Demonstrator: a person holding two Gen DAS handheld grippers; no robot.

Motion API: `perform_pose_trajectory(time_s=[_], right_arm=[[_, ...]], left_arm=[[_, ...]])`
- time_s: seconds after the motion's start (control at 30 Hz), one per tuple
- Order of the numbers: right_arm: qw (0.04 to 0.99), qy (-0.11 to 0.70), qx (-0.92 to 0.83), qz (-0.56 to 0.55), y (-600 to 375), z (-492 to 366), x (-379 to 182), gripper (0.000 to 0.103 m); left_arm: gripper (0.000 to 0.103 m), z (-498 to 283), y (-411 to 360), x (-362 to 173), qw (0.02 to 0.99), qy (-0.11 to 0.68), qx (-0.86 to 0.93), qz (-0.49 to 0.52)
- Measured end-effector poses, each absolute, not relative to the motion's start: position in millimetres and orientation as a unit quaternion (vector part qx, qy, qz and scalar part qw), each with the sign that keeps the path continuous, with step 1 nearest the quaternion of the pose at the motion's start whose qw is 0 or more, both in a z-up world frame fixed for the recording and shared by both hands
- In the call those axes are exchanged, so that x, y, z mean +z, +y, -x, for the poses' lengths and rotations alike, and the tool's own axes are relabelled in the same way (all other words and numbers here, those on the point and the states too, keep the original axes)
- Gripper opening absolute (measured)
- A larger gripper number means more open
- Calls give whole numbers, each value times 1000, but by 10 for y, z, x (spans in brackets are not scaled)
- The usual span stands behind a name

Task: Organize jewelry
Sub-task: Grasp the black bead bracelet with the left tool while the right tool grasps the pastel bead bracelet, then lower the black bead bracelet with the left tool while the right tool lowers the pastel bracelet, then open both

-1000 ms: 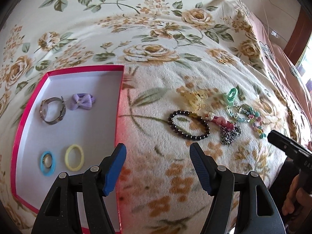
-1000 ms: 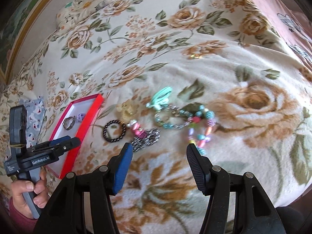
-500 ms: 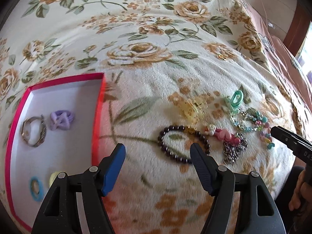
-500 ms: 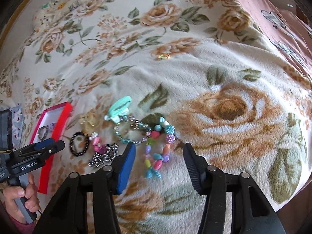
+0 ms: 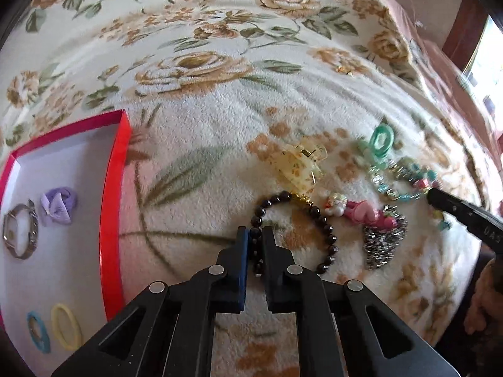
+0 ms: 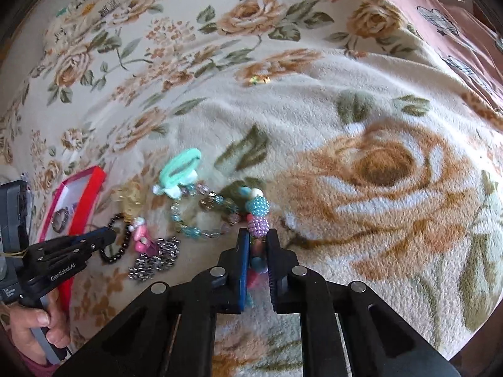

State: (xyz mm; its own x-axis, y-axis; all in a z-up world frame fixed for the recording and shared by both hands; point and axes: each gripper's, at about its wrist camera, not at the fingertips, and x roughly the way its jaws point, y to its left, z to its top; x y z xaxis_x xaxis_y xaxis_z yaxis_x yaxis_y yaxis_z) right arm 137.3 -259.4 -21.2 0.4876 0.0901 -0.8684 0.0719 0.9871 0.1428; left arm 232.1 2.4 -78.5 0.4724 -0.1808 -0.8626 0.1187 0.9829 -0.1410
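A flowered blanket [image 5: 220, 100] covers the bed, and on it lies a red-rimmed box [image 5: 113, 188] that holds a watch [image 5: 19, 232], a purple bow [image 5: 58, 204], a yellow ring [image 5: 66, 326] and a blue ring [image 5: 37, 331]. Beside the box the left gripper [image 5: 255, 232] has its jaws nearly closed on the near side of the dark bead bracelet [image 5: 327, 235], which lies by a yellow hair claw [image 5: 298, 166], a pink charm [image 5: 361, 212] and a silver chain [image 5: 382, 245]. The right gripper [image 6: 258, 242] has its jaws pinched on the colourful bead bracelet [image 6: 258, 205], next to a clear blue bead bracelet [image 6: 195, 210] and a mint hair tie [image 6: 180, 169].
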Motion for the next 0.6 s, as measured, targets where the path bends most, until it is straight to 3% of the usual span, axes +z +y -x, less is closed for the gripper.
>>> perform_pose_trajectory(time_s=[0.6], right_arm=[[884,453,84,-77,-2132,-1138,364,10]], left_arm=[[7,-1414,434,-37,882,439,-142,99]])
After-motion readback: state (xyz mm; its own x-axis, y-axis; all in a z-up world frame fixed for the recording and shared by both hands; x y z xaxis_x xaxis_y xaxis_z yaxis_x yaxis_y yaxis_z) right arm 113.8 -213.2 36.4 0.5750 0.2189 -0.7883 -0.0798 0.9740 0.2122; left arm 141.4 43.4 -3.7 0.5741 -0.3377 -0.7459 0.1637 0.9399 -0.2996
